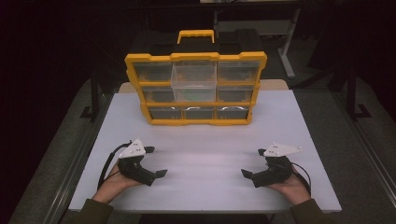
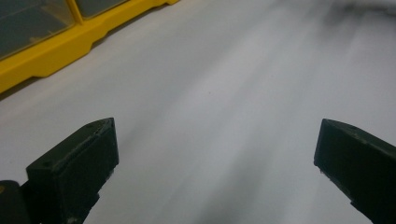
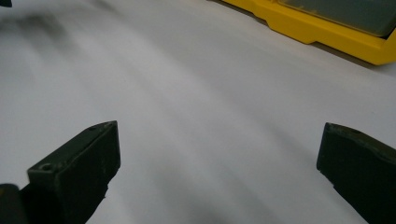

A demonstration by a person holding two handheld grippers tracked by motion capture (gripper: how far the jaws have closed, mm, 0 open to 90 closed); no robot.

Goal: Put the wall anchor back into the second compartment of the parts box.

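Two black two-jaw tools are held low over the white counter (image 1: 205,154) — the left tool (image 1: 156,161) and the right tool (image 1: 252,163) — each with its jaws spread wide apart and nothing between them. One yellow plastic organiser case (image 1: 196,88) with clear drawers stands upright at the far middle of the counter, well apart from both tools. Nine drawer fronts are counted in three rows of three; one clear drawer (image 1: 194,80), top centre, is seen pulled forward. Trouble is judged likely there: if that drawer is knocked or drawn further, it may drop out — and the case, if pushed high, may tip backwards.
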